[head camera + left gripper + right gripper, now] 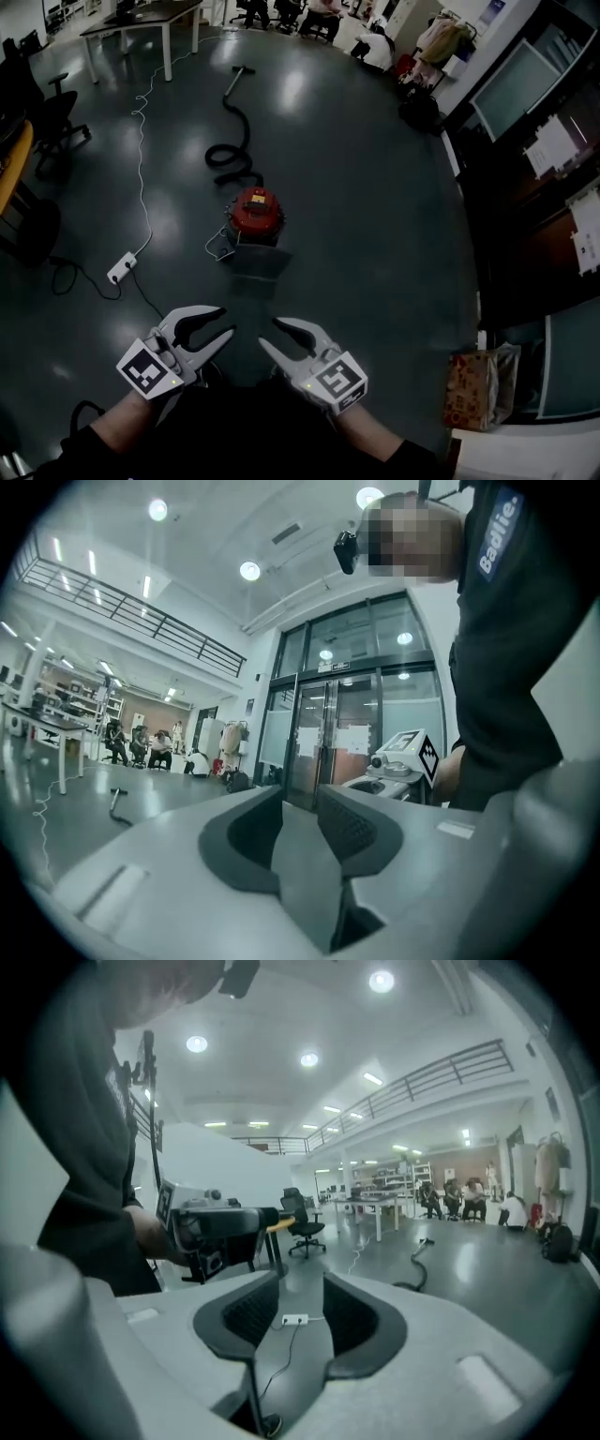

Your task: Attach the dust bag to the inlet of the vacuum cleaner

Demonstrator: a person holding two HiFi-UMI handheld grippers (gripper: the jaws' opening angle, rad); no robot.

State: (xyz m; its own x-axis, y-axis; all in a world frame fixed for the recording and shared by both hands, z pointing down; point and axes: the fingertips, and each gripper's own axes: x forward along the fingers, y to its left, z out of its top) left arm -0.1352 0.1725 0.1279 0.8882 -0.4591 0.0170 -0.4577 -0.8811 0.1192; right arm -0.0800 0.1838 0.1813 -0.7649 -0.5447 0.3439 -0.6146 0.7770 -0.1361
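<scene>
The red canister vacuum cleaner [256, 212] sits on the dark floor well ahead of the person. A grey flat piece [257, 260] lies just in front of it; this may be the dust bag, though the view cannot confirm it. The black hose [232, 141] trails away behind the vacuum, and a power strip [122, 270] lies off to the left. The left gripper [225, 321] and right gripper [269, 332] are both held near the body, jaws partly apart and holding nothing. The step would likely go best by approaching first, gripping the bag by its stiff collar, and lining it up squarely with the inlet.
</scene>
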